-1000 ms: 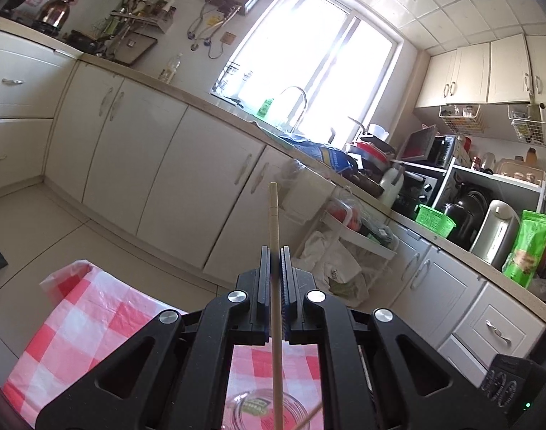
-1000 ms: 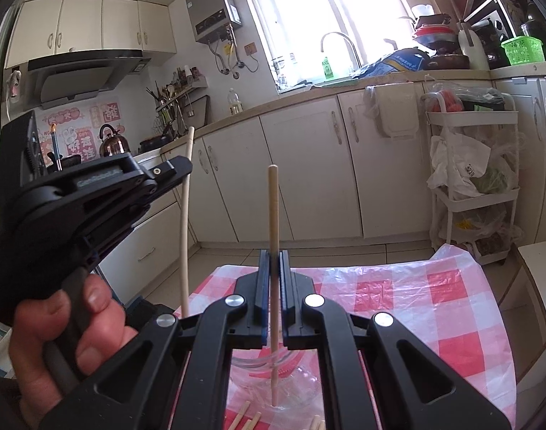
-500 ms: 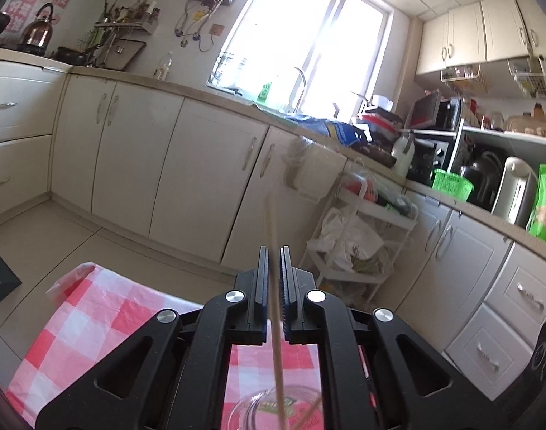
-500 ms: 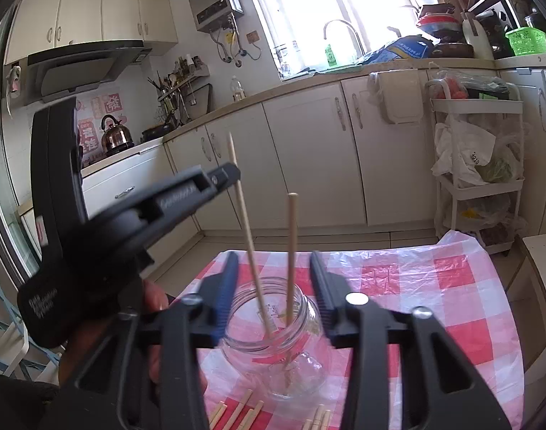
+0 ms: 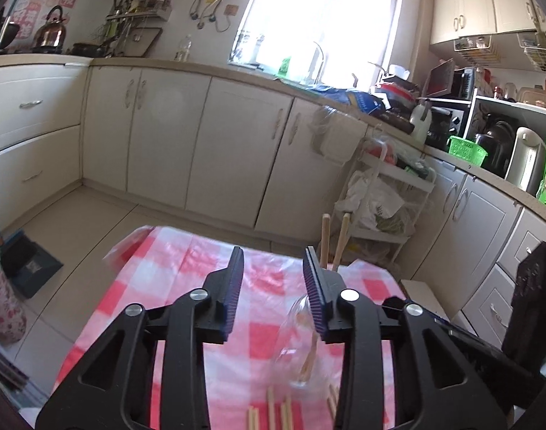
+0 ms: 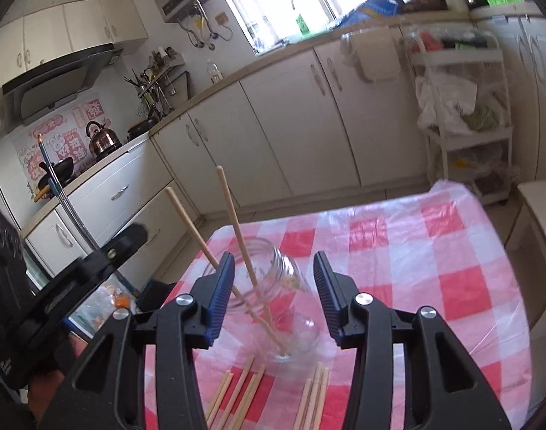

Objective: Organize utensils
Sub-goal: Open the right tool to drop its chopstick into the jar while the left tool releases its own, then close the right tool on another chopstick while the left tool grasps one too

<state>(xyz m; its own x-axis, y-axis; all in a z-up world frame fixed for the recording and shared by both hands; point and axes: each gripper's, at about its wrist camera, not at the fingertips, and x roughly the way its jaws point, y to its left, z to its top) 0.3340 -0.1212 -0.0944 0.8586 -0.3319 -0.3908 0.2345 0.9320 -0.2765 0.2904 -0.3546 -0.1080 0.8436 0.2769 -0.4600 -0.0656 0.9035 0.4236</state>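
A clear glass jar (image 6: 287, 301) stands on the red-and-white checked tablecloth (image 6: 434, 251). Two wooden chopsticks (image 6: 233, 215) lean in it. My right gripper (image 6: 273, 294) is open and empty, with its jaws on either side of the jar. My left gripper (image 5: 273, 286) is open and empty; the jar (image 5: 298, 344) sits partly behind its right finger, and the two chopstick tops (image 5: 334, 240) stick up past it. Several loose chopsticks (image 6: 237, 390) lie on the cloth in front of the jar. The left gripper's body (image 6: 58, 304) shows at the left of the right wrist view.
White kitchen cabinets (image 5: 201, 143) run behind the table. A white trolley with bags (image 6: 463, 114) stands at the right. A white stool (image 6: 538, 222) is beside the table's right edge. A dustpan (image 5: 29, 265) lies on the floor at the left.
Both grippers held a chopstick upright over the jar a second ago. Both have opened, and the two chopsticks now lean in the jar. The left gripper has drawn back to the left.
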